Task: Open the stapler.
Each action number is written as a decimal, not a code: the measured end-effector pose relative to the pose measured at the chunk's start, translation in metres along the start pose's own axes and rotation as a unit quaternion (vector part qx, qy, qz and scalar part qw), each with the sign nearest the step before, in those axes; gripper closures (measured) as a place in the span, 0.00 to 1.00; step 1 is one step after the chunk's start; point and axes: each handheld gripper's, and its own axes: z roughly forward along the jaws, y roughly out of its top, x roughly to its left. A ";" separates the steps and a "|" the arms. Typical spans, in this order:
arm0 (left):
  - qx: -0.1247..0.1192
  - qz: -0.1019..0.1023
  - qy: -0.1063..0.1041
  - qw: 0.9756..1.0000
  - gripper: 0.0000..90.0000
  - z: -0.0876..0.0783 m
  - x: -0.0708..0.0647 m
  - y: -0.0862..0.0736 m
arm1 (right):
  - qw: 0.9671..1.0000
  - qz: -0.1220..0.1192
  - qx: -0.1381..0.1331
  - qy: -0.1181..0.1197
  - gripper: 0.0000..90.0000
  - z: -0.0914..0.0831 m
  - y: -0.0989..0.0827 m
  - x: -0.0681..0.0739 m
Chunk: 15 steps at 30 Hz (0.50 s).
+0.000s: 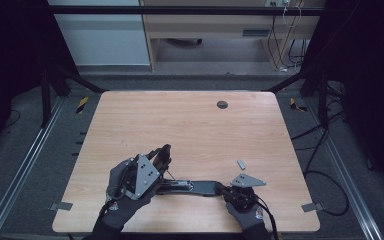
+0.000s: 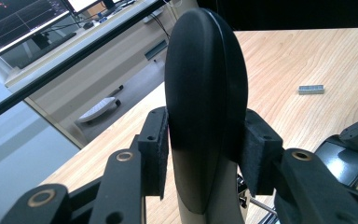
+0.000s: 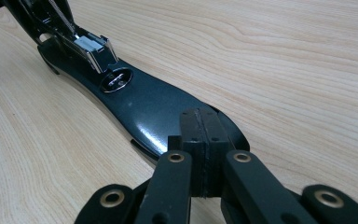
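Observation:
A black stapler lies opened out near the table's front edge, its base point(image 1: 200, 187) flat on the wood. My left gripper point(image 1: 162, 156) is shut on the stapler's rounded black top cover point(image 2: 205, 93), which is swung up from the base, with a foam pad point(image 2: 156, 144) pressed on each side. In the right gripper view the metal magazine point(image 3: 91, 46) and anvil point(image 3: 116, 79) lie bare above the base point(image 3: 154, 107). My right gripper point(image 3: 199, 116) is shut with its pads together, and its tips rest on the base's near end point(image 1: 219, 189).
A small strip of staples point(image 1: 241, 163) lies loose on the wood just right of the stapler, seen also as a grey strip point(image 2: 311, 89). A dark round grommet point(image 1: 222, 104) sits near the table's far edge. Cables trail off the right side.

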 end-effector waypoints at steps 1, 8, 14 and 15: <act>0.000 -0.002 0.000 1.000 0.64 0.000 0.001 0.000 | 1.000 0.000 0.000 0.000 1.00 0.000 0.000 0.000; -0.002 -0.019 0.004 1.000 0.64 -0.006 0.008 -0.004 | 1.000 0.001 0.000 0.000 1.00 0.000 0.000 0.000; -0.008 -0.040 0.008 0.999 0.63 -0.013 0.017 -0.011 | 1.000 0.001 0.001 0.000 1.00 0.000 0.000 0.000; -0.009 -0.046 0.007 0.999 0.63 -0.014 0.019 -0.012 | 1.000 0.001 0.000 0.000 1.00 0.000 0.000 0.000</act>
